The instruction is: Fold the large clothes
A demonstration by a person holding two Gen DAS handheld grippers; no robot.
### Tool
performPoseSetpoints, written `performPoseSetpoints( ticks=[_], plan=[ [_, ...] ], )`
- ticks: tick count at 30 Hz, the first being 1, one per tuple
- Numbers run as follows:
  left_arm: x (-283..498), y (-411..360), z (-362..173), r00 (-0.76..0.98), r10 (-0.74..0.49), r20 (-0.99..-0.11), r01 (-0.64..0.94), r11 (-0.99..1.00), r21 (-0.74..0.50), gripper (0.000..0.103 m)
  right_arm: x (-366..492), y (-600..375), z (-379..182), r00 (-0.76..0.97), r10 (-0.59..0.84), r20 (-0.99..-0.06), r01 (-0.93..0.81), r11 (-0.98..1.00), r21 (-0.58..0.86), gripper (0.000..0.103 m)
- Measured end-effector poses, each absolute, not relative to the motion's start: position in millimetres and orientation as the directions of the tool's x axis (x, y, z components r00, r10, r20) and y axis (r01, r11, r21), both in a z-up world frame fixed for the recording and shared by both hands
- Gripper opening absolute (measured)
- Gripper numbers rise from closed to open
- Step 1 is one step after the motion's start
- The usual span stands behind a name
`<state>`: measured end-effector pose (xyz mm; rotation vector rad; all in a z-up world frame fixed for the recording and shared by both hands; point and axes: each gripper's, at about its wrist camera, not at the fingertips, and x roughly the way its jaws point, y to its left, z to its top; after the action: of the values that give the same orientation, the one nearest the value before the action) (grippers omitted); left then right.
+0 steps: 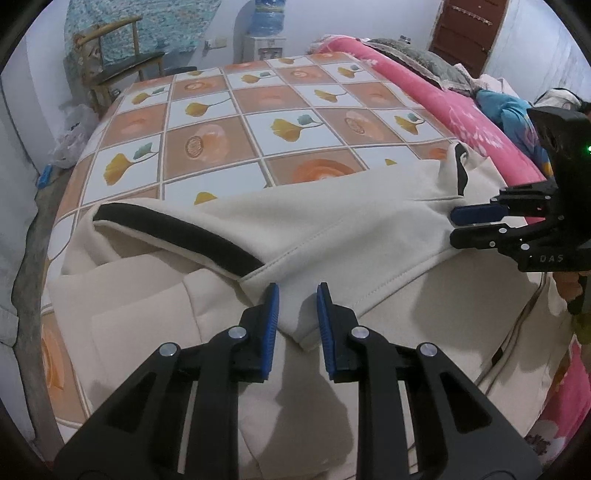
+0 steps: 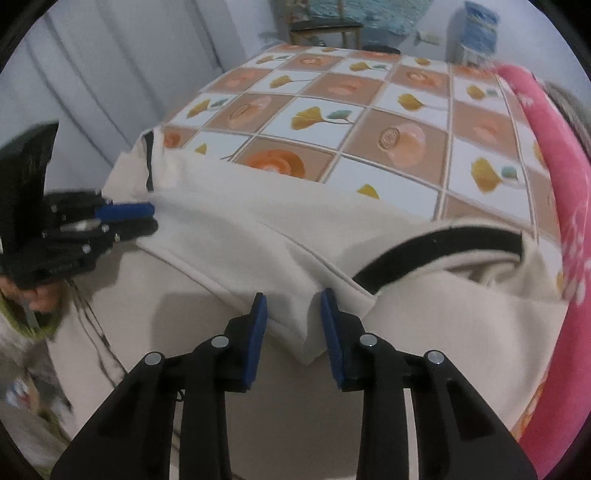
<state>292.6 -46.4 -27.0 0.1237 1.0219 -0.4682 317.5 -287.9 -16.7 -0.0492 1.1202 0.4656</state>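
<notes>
Cream fleece garment with black trim bands point(image 1: 332, 221), spread over the near end of the bed with the orange-and-white checked floral cover point(image 1: 258, 107), one panel already turned back toward the near edge so that its stitched hem runs diagonally across the lower layer. Black trim band point(image 1: 177, 232) lying toward the bed's left edge in the left wrist view; short black strip point(image 1: 460, 170) near the right edge, beside the rolled pink floral quilt point(image 1: 443, 107).

Left claw point(image 1: 297, 314): blue pads narrowly parted, straddling the hanging corner of the folded panel; fabric between the pads, contact on both sides not confirmed, so no firm grip shown. Right claw point(image 2: 293, 317): likewise narrow, likewise straddling a drooping hem corner, pads close to the cloth but with a gap visible on one side. Seen from the opposite wrist, each claw appearing nearly closed at the garment's edge point(image 1: 476, 221) point(image 2: 129, 218).

Progress, as a judgement: early to middle stage. One fold apparently laid; both corners of that fold lined up for pinching. Remaining: secure grip on both corners, carrying of the panel across the body of the garment, further halving, flattening into a compact stack. Far half of the bed bare of clothing. Wooden chair point(image 1: 114, 59) and water dispenser point(image 1: 267, 33) beyond the far edge, irrelevant to the fold.
</notes>
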Motion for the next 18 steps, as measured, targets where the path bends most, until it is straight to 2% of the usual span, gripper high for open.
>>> performPoseSetpoints(
  ticks=[1, 4, 8, 9, 10, 15, 18],
  plan=[
    [293, -46, -25, 0.423, -0.309, -0.852, 0.415, 0.902, -0.122, 0.021, 317, -288, -15, 0.348, 0.325, -0.88, -0.367, 0.911, 0.191, 0.028],
    [286, -36, -9, 0.428, -0.281, -0.859, 0.355, 0.926, -0.126, 0.031, 302, -283, -1, 0.361, 0.254, -0.897, -0.319, 0.938, 0.137, 0.029],
    [255, 1, 23, 0.478, -0.334, -0.813, 0.311, 0.929, -0.199, 0.036, 261, -286, 29, 0.41, 0.253, -0.876, -0.326, 0.938, 0.118, 0.031],
    [245, 11, 30, 0.496, -0.337, -0.8, 0.298, 0.932, -0.208, 0.037, 251, -287, 35, 0.425, 0.246, -0.871, -0.328, 0.939, 0.105, 0.034],
    [230, 25, 37, 0.516, -0.342, -0.785, 0.283, 0.933, -0.221, 0.038, 236, -287, 42, 0.443, 0.244, -0.863, -0.335, 0.938, 0.094, 0.043],
    [169, 75, 41, 0.566, -0.33, -0.755, 0.226, 0.943, -0.243, 0.044, 175, -278, 54, 0.491, 0.3, -0.818, -0.381, 0.918, 0.108, 0.07],
    [136, 94, 28, 0.57, -0.322, -0.756, 0.195, 0.947, -0.255, 0.046, 144, -267, 39, 0.489, 0.327, -0.808, -0.397, 0.909, 0.127, 0.074]
  ],
)
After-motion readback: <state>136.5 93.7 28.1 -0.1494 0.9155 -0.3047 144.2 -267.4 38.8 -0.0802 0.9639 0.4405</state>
